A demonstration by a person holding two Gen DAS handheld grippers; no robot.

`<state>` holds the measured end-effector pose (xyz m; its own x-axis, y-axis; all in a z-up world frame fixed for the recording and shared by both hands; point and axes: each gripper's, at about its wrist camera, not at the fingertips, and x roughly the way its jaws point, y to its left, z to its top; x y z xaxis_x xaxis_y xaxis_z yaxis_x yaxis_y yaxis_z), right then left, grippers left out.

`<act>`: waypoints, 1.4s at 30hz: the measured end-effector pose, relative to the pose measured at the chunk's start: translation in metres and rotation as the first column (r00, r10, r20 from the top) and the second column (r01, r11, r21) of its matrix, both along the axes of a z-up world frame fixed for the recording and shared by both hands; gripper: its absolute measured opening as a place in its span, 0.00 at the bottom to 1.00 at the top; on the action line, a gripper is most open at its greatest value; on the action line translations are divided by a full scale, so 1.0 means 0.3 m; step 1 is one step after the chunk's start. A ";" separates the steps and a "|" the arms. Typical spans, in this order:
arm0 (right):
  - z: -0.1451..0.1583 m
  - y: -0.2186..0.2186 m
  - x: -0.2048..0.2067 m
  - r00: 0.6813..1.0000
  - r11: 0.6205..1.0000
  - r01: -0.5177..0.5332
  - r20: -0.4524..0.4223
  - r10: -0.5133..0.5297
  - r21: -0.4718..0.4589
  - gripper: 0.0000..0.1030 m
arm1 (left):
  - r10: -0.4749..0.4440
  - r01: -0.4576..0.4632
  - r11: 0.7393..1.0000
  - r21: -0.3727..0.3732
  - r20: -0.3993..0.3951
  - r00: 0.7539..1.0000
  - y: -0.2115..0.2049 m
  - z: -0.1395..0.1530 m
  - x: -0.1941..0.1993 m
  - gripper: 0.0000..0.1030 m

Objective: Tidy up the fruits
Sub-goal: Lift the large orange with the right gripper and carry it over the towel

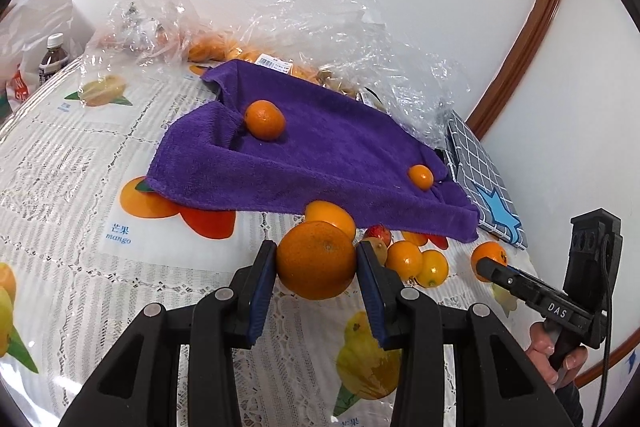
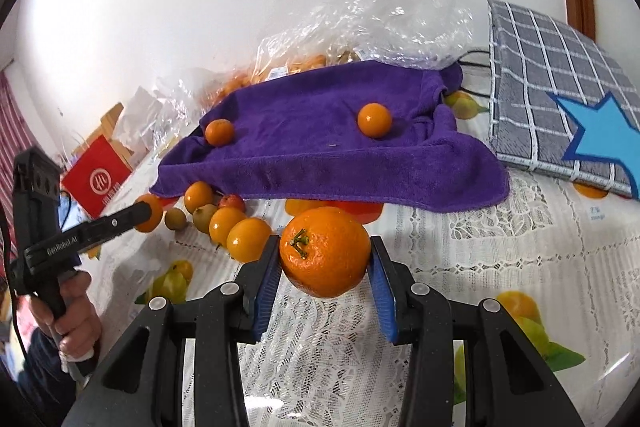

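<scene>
Left claw: points forward and down over the worktop; its blue pads are clamped on an orange, one on each side, stem scar facing up.
Right claw: the same downward tilt; clamped on a second orange with its green stem facing the camera.
Hands: in the left view a hand grips the right claw's handle at lower right; in the right view a hand grips the left claw's handle at lower left.
Loose fruit: a cluster of small oranges, a red fruit and greenish ones lies just ahead and left of the right claw, in front of the towel's near edge.
Towel: purple, beyond both claws, with two small oranges resting on it, well apart.
Bags: clear plastic with more oranges behind the towel.
Checked cloth: grey with a blue star, right of the towel.
Writing: "DAS" on the right claw's arm; "GenRobot.AI" on the left claw's arm; "mango" with Chinese characters printed on the worktop cover; a barcode label too small to read.
Red box: far left, white emblem, text unreadable.
</scene>
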<state>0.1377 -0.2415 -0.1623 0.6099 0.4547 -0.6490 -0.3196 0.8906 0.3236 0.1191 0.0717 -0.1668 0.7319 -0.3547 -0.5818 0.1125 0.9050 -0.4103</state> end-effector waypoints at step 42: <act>0.062 -0.051 0.381 0.996 0.991 0.094 -0.019 -0.093 0.090 0.41 | 0.110 -0.113 0.993 0.045 0.058 0.992 0.023 0.119 0.332 0.37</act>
